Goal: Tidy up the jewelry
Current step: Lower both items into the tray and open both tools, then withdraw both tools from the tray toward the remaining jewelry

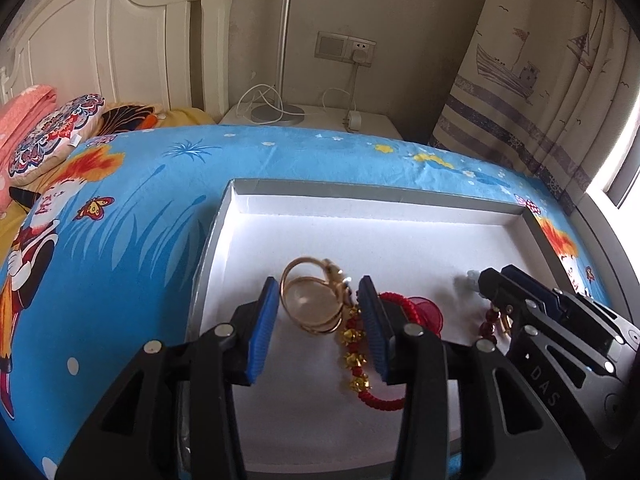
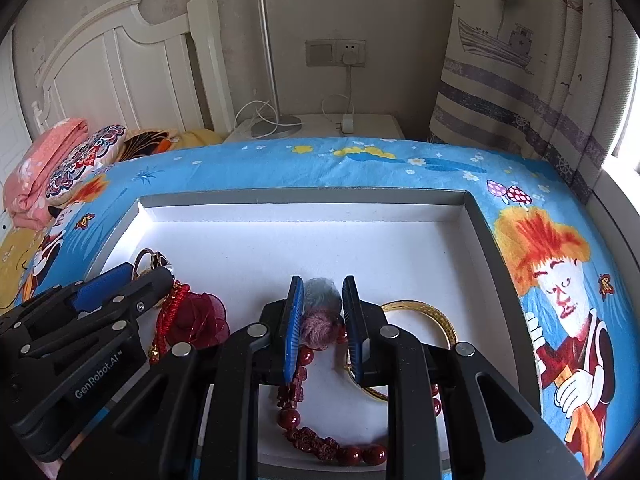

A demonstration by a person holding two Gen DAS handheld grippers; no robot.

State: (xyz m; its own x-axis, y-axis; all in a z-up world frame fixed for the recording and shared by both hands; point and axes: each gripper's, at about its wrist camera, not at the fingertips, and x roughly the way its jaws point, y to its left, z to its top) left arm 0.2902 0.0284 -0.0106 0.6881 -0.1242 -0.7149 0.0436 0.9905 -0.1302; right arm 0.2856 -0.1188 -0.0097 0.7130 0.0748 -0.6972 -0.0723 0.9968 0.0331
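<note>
A shallow grey box with a white floor [image 1: 360, 240] [image 2: 280, 240] lies on the bed. My left gripper [image 1: 318, 312] holds gold rings [image 1: 312, 304] between its blue pads, low over the box's left side. A red cord bracelet with gold charms [image 1: 356, 360] and a red fabric flower [image 2: 204, 320] lie by it. My right gripper [image 2: 320, 312] is closed on a grey-pink fuzzy pompom [image 2: 320, 316] over the box's right part. A dark red bead bracelet [image 2: 320, 440] and a gold bangle [image 2: 432, 316] lie beneath it.
The box sits on a blue cartoon bedsheet [image 1: 140, 220]. Pillows [image 1: 52, 132] and a white headboard [image 1: 120, 40] are at far left. A nightstand with a lamp base [image 1: 276, 114], a wall socket and a curtain [image 1: 540, 80] stand behind.
</note>
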